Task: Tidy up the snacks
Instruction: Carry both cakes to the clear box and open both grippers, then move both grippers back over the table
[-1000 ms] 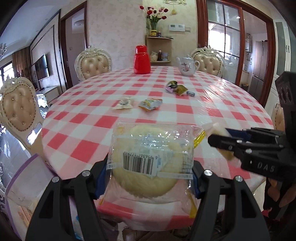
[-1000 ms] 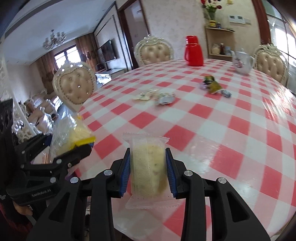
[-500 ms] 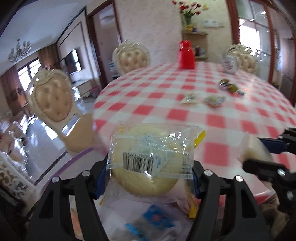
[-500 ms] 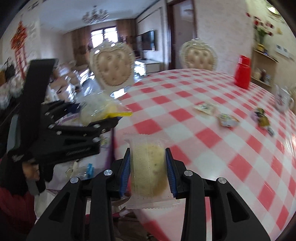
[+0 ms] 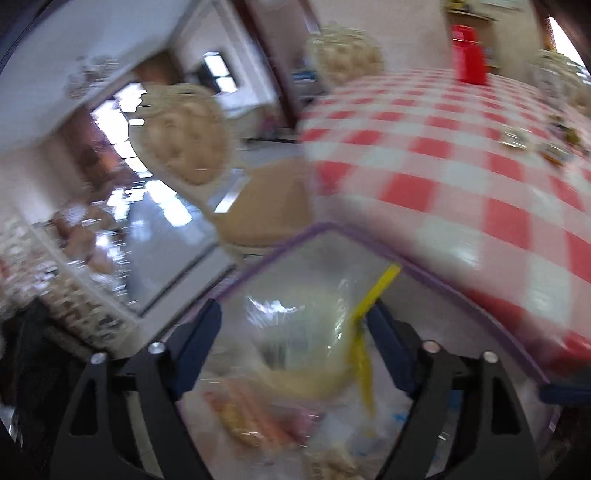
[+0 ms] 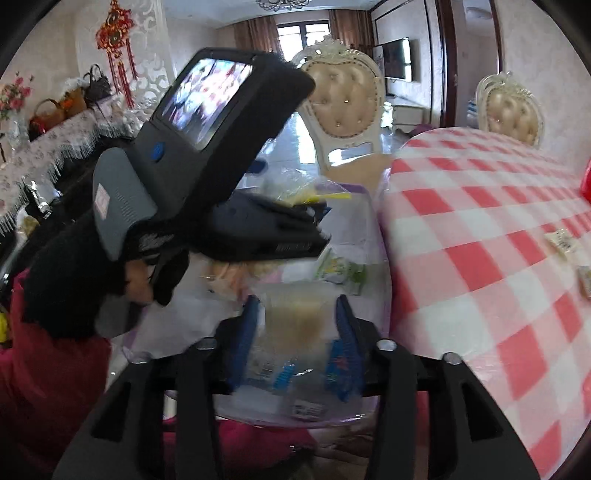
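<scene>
Left tool (image 5: 291, 328) grips bagged bun (image 5: 306, 343) | right tool (image 6: 295, 328) grips wrapped cake (image 6: 295, 321) | both directly above purple-rimmed bin (image 5: 461, 288) beside table (image 5: 461, 166)

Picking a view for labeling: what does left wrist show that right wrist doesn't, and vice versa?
Left wrist only: red jug on the far side of the table, and the yellow-edged bread pack blurred between the left hand-held gripper's fingers.

Right wrist only: the left hand-held gripper from outside, its screen, the wall ornament, and the pale snack pack between the right hand-held gripper's fingers.

Both: checked table and purple-rimmed bin beside it.
</scene>
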`<state>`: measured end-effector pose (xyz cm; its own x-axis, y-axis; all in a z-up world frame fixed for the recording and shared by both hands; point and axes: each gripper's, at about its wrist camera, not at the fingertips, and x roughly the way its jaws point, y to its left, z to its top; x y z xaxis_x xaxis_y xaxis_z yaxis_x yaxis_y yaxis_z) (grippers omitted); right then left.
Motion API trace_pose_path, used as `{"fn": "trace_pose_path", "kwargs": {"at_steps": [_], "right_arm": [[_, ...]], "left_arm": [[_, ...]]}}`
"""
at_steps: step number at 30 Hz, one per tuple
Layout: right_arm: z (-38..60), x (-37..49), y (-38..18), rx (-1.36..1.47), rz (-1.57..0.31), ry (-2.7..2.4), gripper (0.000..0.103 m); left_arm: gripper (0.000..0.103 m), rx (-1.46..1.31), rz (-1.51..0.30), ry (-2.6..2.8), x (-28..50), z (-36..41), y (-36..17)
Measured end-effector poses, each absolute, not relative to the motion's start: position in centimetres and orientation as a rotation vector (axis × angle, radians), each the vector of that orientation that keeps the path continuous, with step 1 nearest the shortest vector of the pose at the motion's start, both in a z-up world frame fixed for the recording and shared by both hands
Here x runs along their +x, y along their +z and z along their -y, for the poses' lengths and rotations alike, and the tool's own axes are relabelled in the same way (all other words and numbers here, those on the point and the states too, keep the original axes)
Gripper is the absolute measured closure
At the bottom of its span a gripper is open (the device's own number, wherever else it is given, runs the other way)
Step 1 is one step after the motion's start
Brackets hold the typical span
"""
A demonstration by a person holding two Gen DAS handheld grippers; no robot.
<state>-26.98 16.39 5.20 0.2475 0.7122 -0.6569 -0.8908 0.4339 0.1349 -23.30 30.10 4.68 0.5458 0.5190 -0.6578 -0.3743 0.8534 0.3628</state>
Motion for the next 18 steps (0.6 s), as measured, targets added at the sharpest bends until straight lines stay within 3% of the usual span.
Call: {"fn": "trace_pose_path", "kwargs": {"at_steps": [2, 5, 7, 9, 18], "right_arm": [[-15.3, -26.4, 5.5, -0.262, -0.685, 1.070, 0.045], [-11.7, -24.4, 6.3, -0.170, -0.652, 0.985, 0.037], [-8.6, -23.0, 6.7, -0.095, -0.621, 0.912, 0.023], [-4.8, -21.2, 6.9, -0.032, -0.594, 0.808, 0.018], [10.6, -13.3, 4.6, 0.199, -0.692, 0.386, 0.017]], "left_arm": [[0.011, 0.177, -0.809, 0.579, -23.5, -30.2, 5.4], [0.008, 0.138, -0.725, 0.563, -23.8, -29.1, 6.7], [0.006, 0.090, -0.642, 0.505, -24.3, -27.5, 7.7], [0.004, 0.034, -0.578, 0.422, -24.5, -25.5, 8.4], [0.003, -0.136, -0.637, -0.007, -17.7, -12.4, 7.9]]}}
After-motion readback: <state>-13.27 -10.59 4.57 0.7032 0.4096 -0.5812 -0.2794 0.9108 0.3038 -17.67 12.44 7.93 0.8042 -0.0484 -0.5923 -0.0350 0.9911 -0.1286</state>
